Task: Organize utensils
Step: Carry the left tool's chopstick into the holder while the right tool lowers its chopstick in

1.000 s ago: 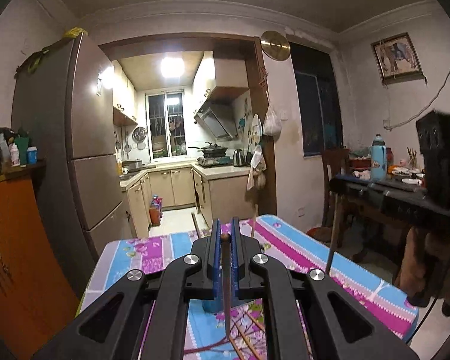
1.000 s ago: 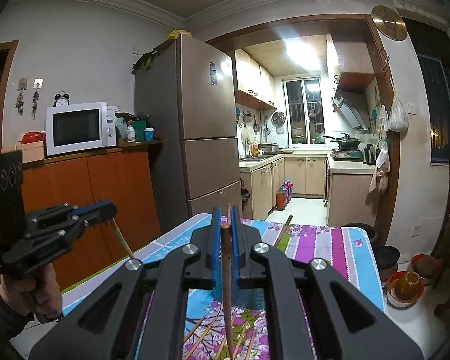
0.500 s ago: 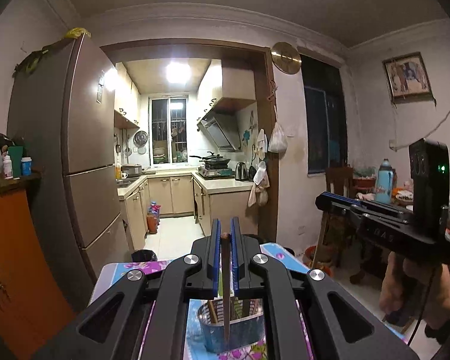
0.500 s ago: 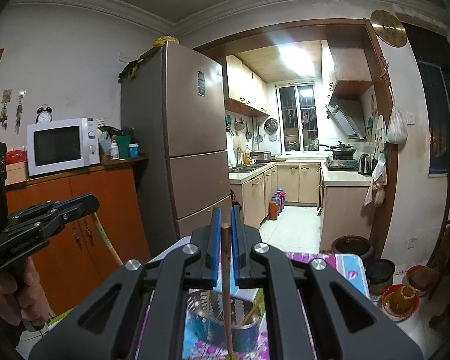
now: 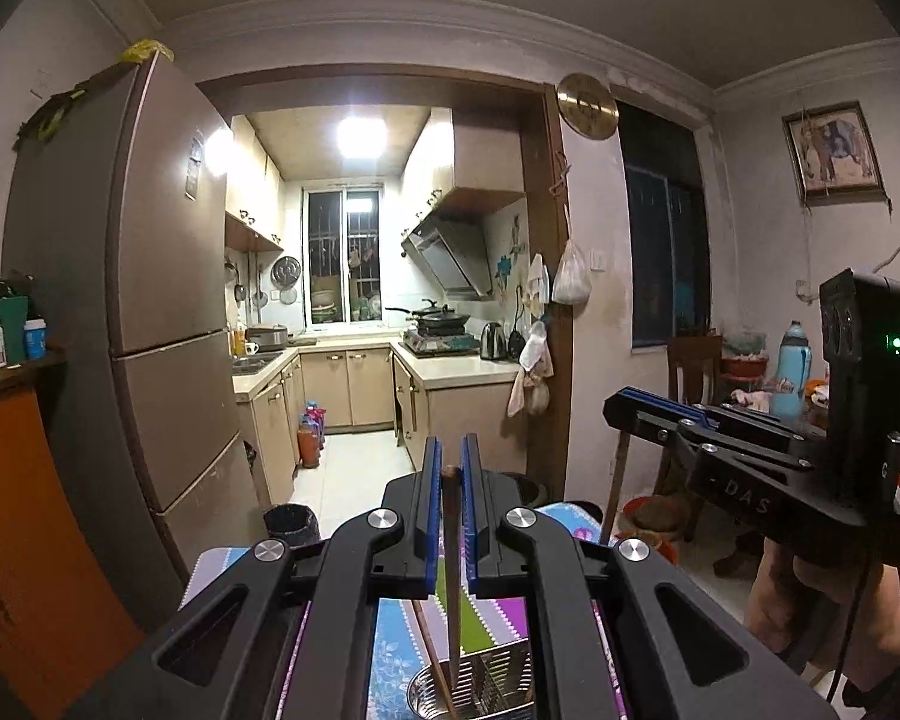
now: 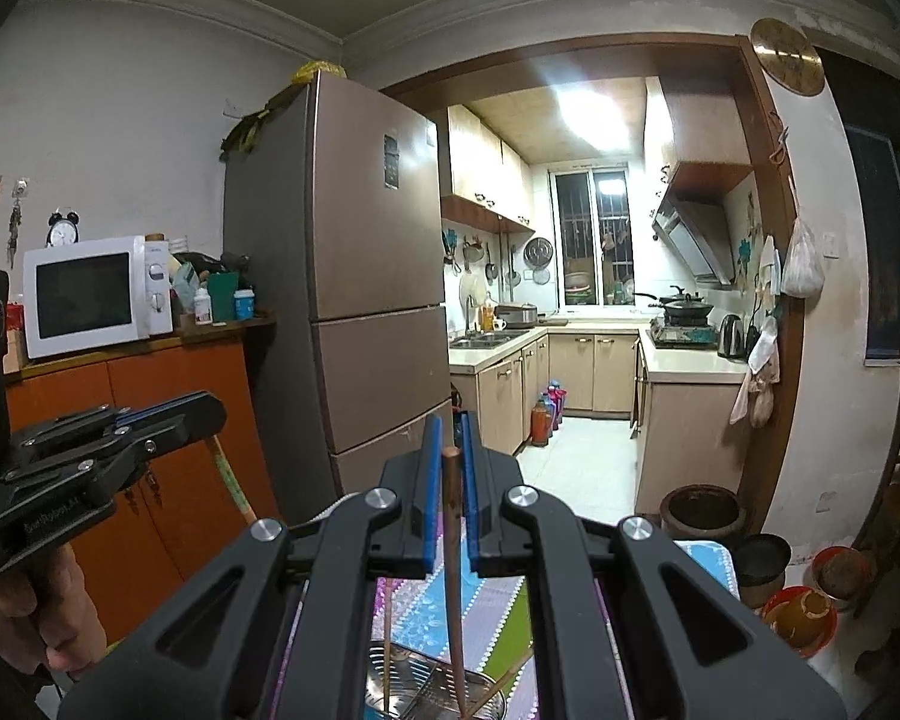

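Hanging almost straight down, each chopstick sits pinched in its own claw — the left claw (image 5: 448,468) is pressed together on one chopstick (image 5: 452,570), and the right claw (image 6: 448,462) is pinching the other chopstick (image 6: 452,570) the same way. Long axis is near vertical in both, top end just poking above the blue pads, tip pointing down.

What matters for the next move: the metal holder (image 5: 486,684) sits directly under the tips. In the left view the tip looks like it's already at or just inside the rim; in the right view the holder (image 6: 426,687) is below too, tip reaching down around the wire rim, though I can't tell if it touches. So my guess is the drop is straight down, no sideways travel needed.

A few sticks already lean inside at angles, so the new ones have to slip in between — could snag on those.

Both hands are about equally close to the holder, side by side; the other claw shows off to each view's edge, well apart from the sticks. The holder stands on the flowery tablecloth (image 6: 486,606), whose far edge is just beyond it, then open floor toward the kitchen.
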A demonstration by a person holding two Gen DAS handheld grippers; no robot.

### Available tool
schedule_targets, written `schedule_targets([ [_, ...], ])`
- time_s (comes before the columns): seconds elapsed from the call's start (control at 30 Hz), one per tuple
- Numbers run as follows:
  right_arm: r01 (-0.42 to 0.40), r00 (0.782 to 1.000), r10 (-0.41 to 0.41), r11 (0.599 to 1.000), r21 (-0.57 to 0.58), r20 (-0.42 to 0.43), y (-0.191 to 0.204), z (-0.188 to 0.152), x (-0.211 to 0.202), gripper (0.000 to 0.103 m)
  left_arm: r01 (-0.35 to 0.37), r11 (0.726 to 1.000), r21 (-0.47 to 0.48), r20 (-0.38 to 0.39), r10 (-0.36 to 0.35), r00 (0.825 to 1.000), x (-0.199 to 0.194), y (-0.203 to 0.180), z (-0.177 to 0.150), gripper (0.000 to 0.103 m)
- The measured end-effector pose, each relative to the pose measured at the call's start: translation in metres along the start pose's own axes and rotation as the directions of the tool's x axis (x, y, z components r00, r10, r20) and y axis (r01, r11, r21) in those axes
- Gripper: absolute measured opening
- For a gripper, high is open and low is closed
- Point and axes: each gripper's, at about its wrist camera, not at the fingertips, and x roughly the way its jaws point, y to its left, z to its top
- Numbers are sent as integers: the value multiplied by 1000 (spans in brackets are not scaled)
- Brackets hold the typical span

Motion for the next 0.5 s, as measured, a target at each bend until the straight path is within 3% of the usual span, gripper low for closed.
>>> schedule_targets([
  [0.5, 8, 997, -4, 999, 44, -83, -14, -40, 27, 5, -2, 999, -40, -117, -3, 993, 52, 15, -38, 7],
])
